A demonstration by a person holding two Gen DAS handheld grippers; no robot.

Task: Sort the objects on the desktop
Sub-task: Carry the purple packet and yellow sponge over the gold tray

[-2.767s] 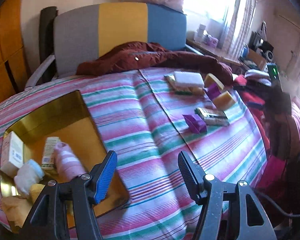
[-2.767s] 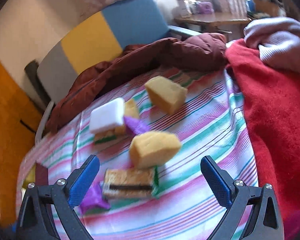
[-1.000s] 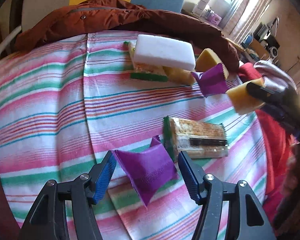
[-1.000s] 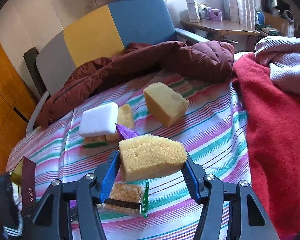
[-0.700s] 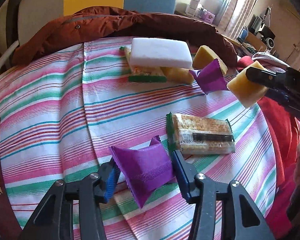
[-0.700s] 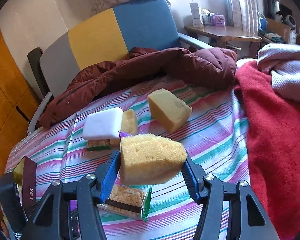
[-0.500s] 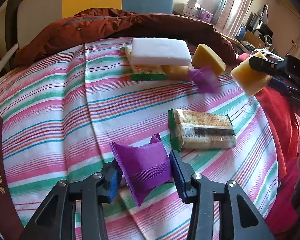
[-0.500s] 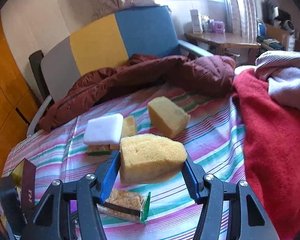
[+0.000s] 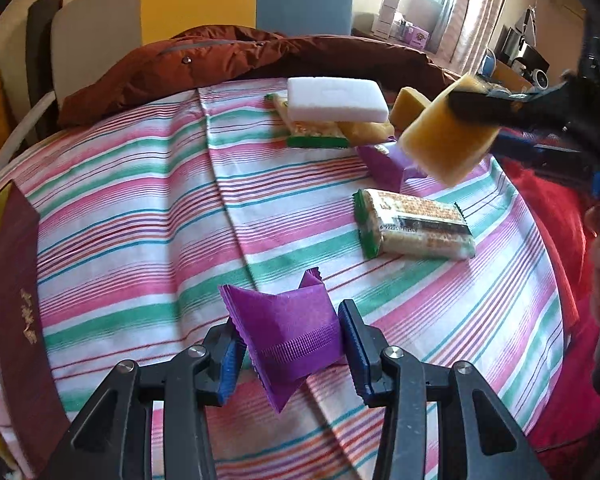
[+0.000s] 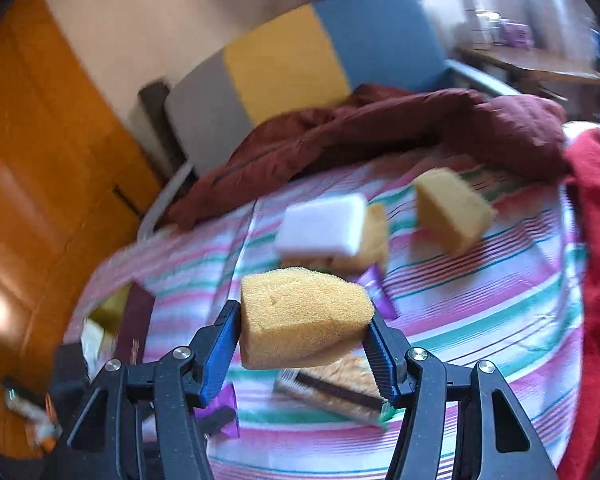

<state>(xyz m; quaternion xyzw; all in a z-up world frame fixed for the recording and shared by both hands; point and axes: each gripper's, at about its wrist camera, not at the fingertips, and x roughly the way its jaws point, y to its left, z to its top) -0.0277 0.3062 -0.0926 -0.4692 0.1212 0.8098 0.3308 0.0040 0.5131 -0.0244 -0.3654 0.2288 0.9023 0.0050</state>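
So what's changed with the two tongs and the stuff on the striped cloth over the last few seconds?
The left tongs went from open over the box to shut on a purple packet. The right tongs closed on a yellow sponge and lifted it off the cloth. The white block, cracker pack and far sponge stayed put.

Bare striped cloth (image 9: 148,216) left and centre – open passage, cracker packet (image 9: 412,230), white block (image 9: 336,98) – crowding the right
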